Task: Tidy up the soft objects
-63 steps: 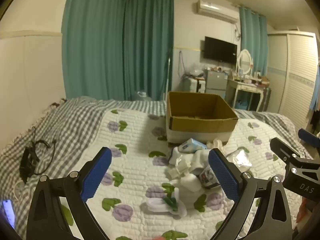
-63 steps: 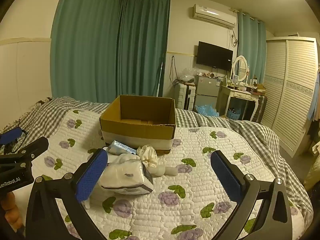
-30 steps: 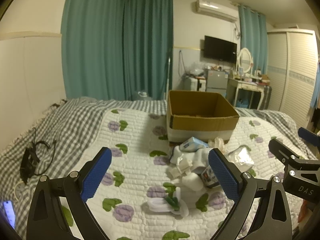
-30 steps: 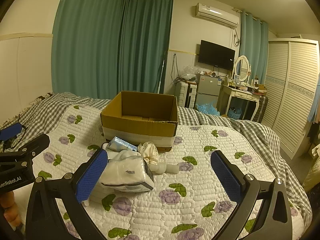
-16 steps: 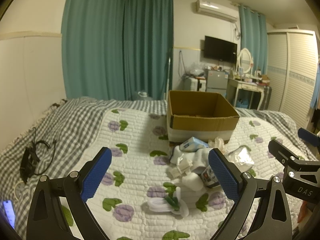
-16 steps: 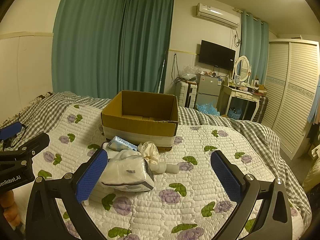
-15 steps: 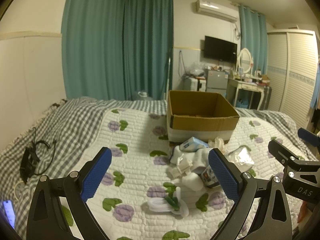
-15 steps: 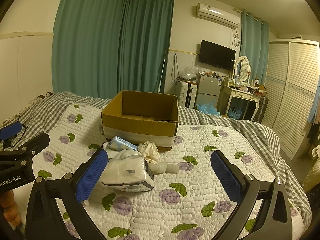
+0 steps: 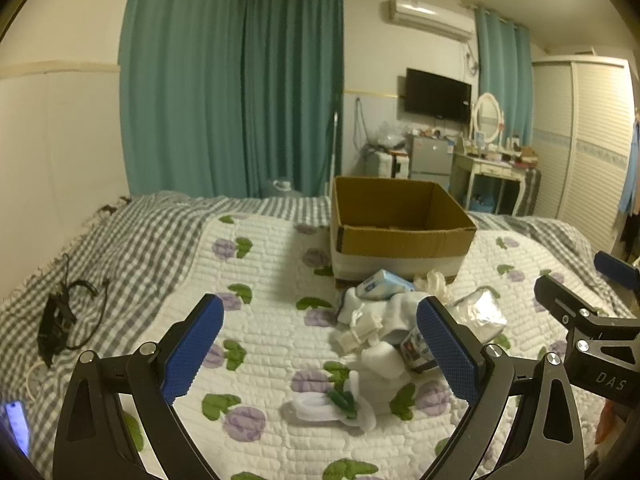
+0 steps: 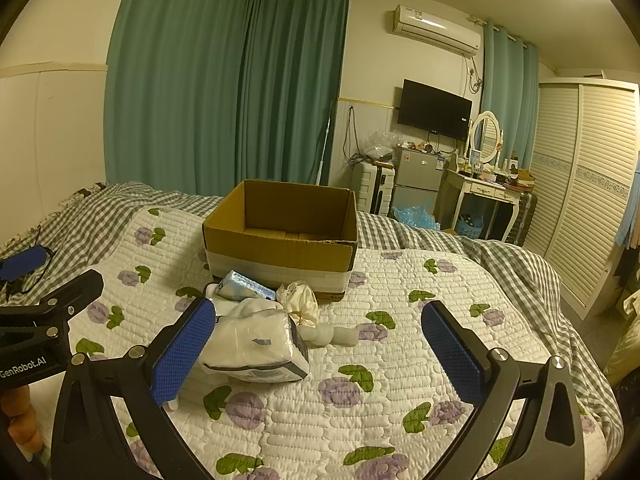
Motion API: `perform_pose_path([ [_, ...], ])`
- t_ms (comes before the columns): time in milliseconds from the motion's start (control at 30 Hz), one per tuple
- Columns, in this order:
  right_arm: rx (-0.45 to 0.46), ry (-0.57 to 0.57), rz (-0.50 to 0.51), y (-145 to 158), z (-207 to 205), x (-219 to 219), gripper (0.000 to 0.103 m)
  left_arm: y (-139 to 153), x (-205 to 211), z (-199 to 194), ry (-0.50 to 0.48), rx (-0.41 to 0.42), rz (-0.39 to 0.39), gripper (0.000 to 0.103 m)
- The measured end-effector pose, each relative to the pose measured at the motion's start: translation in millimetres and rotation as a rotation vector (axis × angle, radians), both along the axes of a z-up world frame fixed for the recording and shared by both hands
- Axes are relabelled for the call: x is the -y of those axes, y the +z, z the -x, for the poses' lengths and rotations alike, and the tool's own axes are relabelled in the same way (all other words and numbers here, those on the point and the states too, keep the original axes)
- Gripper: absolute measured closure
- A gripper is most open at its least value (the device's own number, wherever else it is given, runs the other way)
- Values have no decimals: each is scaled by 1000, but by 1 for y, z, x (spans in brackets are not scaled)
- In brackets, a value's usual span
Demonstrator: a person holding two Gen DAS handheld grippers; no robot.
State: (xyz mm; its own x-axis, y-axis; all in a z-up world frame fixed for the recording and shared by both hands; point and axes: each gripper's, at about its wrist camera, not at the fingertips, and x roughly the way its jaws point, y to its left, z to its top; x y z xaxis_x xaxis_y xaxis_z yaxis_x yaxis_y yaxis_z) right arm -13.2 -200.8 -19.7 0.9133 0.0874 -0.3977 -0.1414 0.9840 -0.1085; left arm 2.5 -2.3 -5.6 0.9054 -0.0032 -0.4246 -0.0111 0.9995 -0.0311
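Both grippers are held level over the quilt (image 10: 400, 360), pointing toward the box (image 10: 280, 248), side by side. Left gripper (image 9: 320, 344): jaws spread wide, nothing betw. them; blue pads (image 9: 192, 344) clear of everything. Right gripper (image 10: 318, 344): also spread wide, holding nothing; its left pad sits in front of the pack (image 10: 256, 348) in the picture, contact can't be told. From the right wrist cam the left unit shows at the left edge w/ fingers of a hand (image 10: 18, 420) below it, mostly cut off. From the left wrist cam the right unit shows at the right edge, partly cropped.

Soft items lie in a pile (image 9: 384, 332) on the quilt just in front of the box, which looks empty so far as its inside shows; near wall hides part of the floor. Pile incl. a blue-white packet (image 10: 244, 286) touching the box front, a cream bag (image 10: 298, 304), the wrapped white pack, white socks (image 9: 340, 404) nearest the left gripper. Small items in the pile are blurred, hard to name. Black cable (image 9: 64, 316) lies far left on the checked blanket.
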Motion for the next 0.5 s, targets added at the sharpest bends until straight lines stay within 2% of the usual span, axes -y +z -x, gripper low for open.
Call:
perform_pose_path([
  [500, -1, -1, 3, 0, 1, 0, 0, -1, -1, -1, 0, 2, 1, 4],
])
